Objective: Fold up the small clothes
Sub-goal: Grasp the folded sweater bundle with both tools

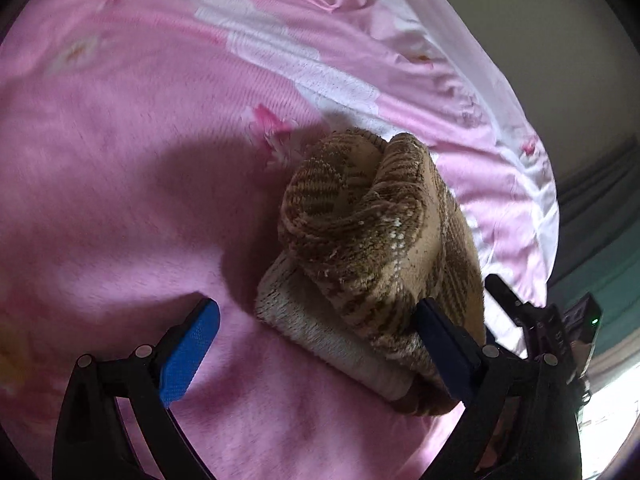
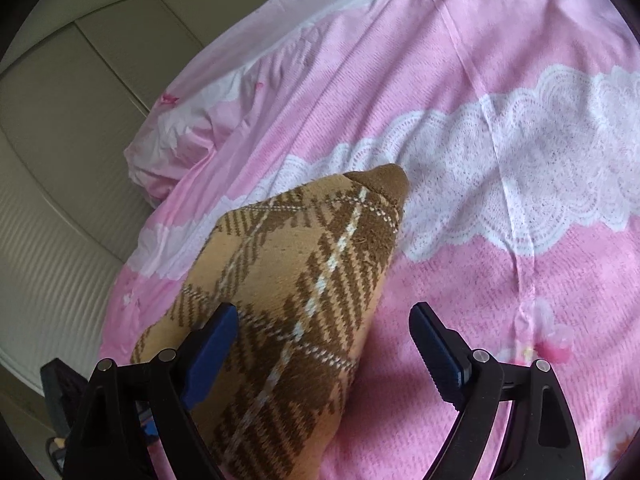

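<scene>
A small knit garment [image 1: 360, 208] in tan and brown plaid, with a fuzzy cream inside, lies bundled and doubled over on the pink bed cover [image 1: 120, 160]. My left gripper [image 1: 318, 306] is open wide. Its right finger [image 1: 444, 344] rests against the bundle's near edge, and its left finger [image 1: 192, 344] stands clear over the cover. In the right wrist view the same garment [image 2: 304, 264] runs up from the lower left to a brown tip. My right gripper [image 2: 324, 309] is open, with the cloth lying between its fingers and against the left finger [image 2: 212, 340].
The cover carries a white lace-print band [image 2: 520, 152] and flower prints. Pale cupboard doors [image 2: 60, 120] stand past the bed's left edge. A black device with a green light [image 1: 576, 320] sits close beside the garment on the right of the left wrist view.
</scene>
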`<state>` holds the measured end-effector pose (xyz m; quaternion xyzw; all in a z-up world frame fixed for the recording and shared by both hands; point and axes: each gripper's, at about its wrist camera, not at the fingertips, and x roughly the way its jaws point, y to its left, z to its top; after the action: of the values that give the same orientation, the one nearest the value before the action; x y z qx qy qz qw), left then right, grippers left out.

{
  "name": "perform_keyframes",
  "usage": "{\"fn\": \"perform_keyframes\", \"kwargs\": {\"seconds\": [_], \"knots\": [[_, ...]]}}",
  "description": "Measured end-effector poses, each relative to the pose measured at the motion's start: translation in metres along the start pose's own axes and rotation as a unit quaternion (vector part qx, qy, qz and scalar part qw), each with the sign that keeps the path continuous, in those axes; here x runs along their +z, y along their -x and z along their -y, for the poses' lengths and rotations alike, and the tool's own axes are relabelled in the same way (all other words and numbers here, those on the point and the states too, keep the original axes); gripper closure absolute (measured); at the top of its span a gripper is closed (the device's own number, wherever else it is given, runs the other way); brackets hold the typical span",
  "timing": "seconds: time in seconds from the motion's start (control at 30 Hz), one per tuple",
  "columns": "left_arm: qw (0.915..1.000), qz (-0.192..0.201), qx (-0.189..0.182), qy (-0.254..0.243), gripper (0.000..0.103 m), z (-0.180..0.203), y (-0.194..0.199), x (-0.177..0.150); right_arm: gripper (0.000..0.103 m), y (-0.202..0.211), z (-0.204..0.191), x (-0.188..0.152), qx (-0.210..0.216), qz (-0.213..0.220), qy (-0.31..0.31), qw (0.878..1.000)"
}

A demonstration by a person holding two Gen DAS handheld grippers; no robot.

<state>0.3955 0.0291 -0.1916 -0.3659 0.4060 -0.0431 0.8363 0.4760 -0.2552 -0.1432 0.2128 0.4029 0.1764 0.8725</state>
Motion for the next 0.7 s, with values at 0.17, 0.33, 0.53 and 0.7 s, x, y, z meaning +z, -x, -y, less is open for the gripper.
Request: {"fn": "perform_keyframes", "kwargs": {"seconds": [0.17,0.33,0.53,0.7], "knots": [[0.9994,-0.008,-0.023,0.026,0.004,0.006,-0.015,-0.005,0.015,-0.017,0.006,0.009,0.029,-0.024,-0.007,0.999],[0.9983,0.01,-0.03,0.05,0.004,0.005,-0.025,0.0,0.015,-0.04,0.014,0.016,0.071,-0.052,-0.037,0.995],[0.9971,0.025,-0.044,0.057,0.007,0.004,-0.034,0.01,0.011,-0.065,0.017,0.02,0.093,-0.066,-0.057,0.992],[0.9969,0.036,-0.049,0.05,0.029,0.007,-0.036,0.012,0.011,-0.084,0.018,0.026,0.109,-0.075,-0.074,0.988]]}}
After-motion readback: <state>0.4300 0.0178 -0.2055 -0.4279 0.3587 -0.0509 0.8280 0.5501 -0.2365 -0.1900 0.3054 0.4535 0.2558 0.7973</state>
